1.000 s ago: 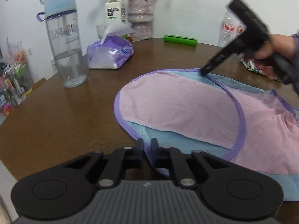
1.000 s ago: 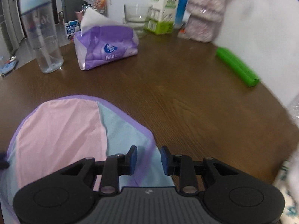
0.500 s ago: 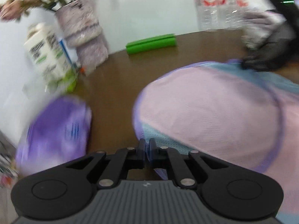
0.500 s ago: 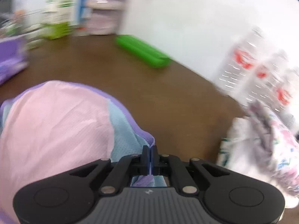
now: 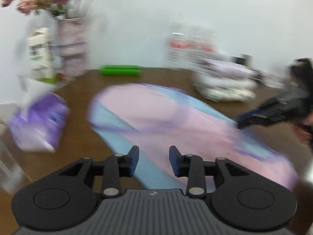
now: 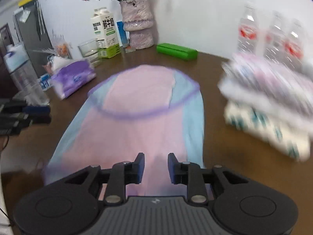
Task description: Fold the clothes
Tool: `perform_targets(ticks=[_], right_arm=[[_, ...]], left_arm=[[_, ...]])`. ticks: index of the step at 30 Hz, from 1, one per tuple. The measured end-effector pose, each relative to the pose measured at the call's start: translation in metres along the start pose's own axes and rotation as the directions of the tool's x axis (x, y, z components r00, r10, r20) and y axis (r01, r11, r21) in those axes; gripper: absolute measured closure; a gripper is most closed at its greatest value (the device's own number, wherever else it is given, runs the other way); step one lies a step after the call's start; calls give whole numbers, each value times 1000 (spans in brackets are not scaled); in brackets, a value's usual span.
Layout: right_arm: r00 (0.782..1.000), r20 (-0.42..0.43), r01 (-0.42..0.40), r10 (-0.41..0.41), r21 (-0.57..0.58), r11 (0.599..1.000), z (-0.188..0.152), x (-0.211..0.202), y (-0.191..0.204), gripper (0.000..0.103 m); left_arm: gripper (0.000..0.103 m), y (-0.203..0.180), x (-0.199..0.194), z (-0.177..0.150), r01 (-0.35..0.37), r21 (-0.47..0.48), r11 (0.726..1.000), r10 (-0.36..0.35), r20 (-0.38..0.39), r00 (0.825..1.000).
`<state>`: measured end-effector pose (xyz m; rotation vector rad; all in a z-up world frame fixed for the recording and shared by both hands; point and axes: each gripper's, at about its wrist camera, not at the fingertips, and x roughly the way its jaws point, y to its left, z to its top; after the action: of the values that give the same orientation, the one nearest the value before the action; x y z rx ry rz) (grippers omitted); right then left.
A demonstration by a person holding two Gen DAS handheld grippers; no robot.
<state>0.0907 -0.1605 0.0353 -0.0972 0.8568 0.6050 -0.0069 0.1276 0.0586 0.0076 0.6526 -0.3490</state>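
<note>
A pink and light-blue garment with purple trim point(image 6: 140, 115) lies spread on the brown table point(image 6: 225, 166); it also shows, blurred, in the left wrist view point(image 5: 156, 117). My left gripper point(image 5: 154, 159) is open and empty above the garment's near edge. My right gripper point(image 6: 156, 167) is open and empty above the garment's near end. The right gripper shows at the right of the left wrist view point(image 5: 273, 111), the left gripper at the left edge of the right wrist view point(image 6: 25, 115).
A stack of folded clothes point(image 6: 273, 105) lies right of the garment. A purple tissue pack point(image 6: 72, 78), water bottle point(image 6: 25, 80), milk carton point(image 6: 105, 35), vase point(image 6: 137, 23), green box point(image 6: 177, 51) and plastic bottles point(image 6: 273, 33) stand along the table's back.
Both grippers were shut on the garment's edge half a second ago and have let go and opened. Both have swung round and pulled back, and the garment now lies lengthwise before them.
</note>
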Motion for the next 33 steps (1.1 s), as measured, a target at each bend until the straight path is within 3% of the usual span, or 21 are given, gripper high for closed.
perform_targets(ticks=[4,9,12,18,22,24,25,27,30,32,33], right_arm=[[999,5,53,-53,39,998,-71,-33,9,79],[992,112,54,-54,10,999,-126,-56,22,79],[988,112,109,-106,-20,994,-136,-63,40,79],[993,54,111,-108,-49,993,-156,-80,84,80],[1000,10,8,-7,-86,996,-177,-97,130,82],[999,43,-23,27,-94,995,-178,-106,136,81],[996,85,-16,24,-91,996,-176,-112,136,79],[991,135,0,6,-46,999,-166,-113,128,78],[989,144,-35,33,13,999,-144,-89,121,76],[989,130,-63,63,2,998,-131,-68,127,79],[991,122,-58,57,3,998,-125,-57,130,79]], left_arm=[[67,-65,-6,-46,132,81,988,-128,-57,990],[67,-63,-22,-69,157,147,977,-144,-97,985],[67,-58,-33,-81,164,181,970,-145,-116,983],[67,-48,-56,-104,180,249,952,-144,-155,977],[66,-20,-81,-111,184,226,957,-149,-165,975],[57,-9,-96,-108,205,184,961,-182,-131,974],[47,-5,-104,-104,230,160,960,-217,-99,971],[44,-4,-106,-89,292,114,950,-288,-49,956],[52,-19,-69,-66,315,25,949,-311,-109,944],[80,-25,-37,-58,275,-42,961,-278,-179,944],[81,-26,-25,-56,251,-68,966,-260,-205,944]])
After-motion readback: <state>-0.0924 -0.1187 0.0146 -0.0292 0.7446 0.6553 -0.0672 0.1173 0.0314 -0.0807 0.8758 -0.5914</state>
